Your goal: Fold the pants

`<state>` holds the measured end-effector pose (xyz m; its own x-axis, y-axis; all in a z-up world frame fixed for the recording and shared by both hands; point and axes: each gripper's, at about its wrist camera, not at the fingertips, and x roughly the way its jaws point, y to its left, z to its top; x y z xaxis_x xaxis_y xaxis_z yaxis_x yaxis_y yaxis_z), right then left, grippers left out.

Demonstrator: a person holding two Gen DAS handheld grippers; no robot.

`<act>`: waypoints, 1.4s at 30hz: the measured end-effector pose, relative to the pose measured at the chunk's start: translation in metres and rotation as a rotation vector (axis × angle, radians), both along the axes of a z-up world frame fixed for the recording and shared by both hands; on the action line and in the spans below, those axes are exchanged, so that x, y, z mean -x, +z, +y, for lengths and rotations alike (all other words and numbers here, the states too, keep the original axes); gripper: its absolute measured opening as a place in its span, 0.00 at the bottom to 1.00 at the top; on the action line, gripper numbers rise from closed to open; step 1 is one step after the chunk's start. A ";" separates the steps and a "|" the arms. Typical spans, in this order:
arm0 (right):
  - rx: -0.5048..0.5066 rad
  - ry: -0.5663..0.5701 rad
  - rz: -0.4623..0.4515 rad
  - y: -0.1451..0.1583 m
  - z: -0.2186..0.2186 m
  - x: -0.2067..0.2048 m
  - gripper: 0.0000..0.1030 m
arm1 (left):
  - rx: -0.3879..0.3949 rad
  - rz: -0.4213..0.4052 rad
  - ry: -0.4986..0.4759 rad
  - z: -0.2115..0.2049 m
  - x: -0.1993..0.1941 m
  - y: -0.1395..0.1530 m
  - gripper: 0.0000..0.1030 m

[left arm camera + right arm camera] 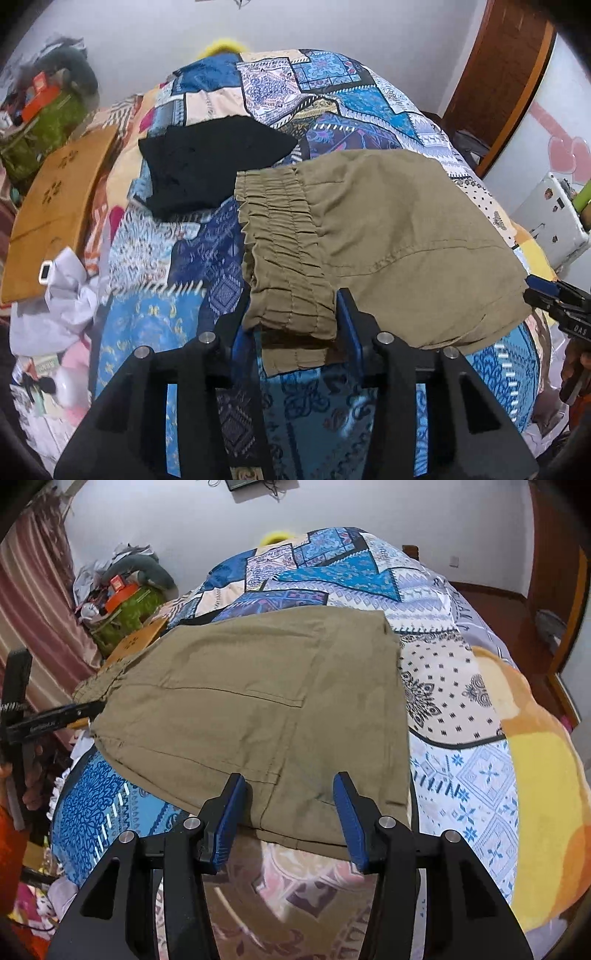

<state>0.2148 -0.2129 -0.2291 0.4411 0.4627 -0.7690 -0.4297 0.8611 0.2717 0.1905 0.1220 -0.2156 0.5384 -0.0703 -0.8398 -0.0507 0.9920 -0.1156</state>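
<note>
The khaki pants (388, 229) lay folded on the patterned bed (207, 266), beside a black garment (207, 162); the left gripper (291, 332) straddled the waistband corner, grip uncertain; the right gripper (290, 819) stood part open around the hem, pads clear.

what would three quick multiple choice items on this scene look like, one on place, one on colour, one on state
1. Where does the black garment lie?
A. beside the waistband end of the pants, on the bed
B. on top of the pants
C. on the floor

2. What colour are the pants?
A. navy
B. khaki
C. white

3. How does the right gripper stand?
A. shut, away from the pants
B. pointing at the ceiling
C. fingers apart at the near edge of the pants

Answers: 1 A, it lies on the quilt by the gathered waistband; 2 B, the cloth is khaki in both views; 3 C, the blue pads show a wide gap with cloth between them.
</note>
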 end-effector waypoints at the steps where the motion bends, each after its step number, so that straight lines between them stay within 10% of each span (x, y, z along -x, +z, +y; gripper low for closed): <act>1: -0.001 -0.003 0.001 0.000 -0.002 0.000 0.43 | 0.003 0.002 0.004 -0.001 0.001 -0.003 0.44; 11: -0.018 -0.015 0.013 0.002 -0.006 0.003 0.43 | -0.081 -0.017 0.045 0.004 0.004 -0.011 0.80; 27: -0.002 -0.030 -0.140 0.060 -0.012 -0.058 0.60 | -0.072 -0.127 0.099 0.035 -0.056 0.058 0.93; 42: 0.085 0.042 -0.105 0.027 0.019 -0.187 0.61 | -0.037 0.000 0.074 0.042 -0.137 0.003 0.93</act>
<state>0.4022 -0.1942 -0.2023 0.5027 0.4176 -0.7569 -0.4880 0.8598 0.1504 0.3271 0.1640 -0.2123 0.5412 0.0003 -0.8409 -0.1238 0.9891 -0.0794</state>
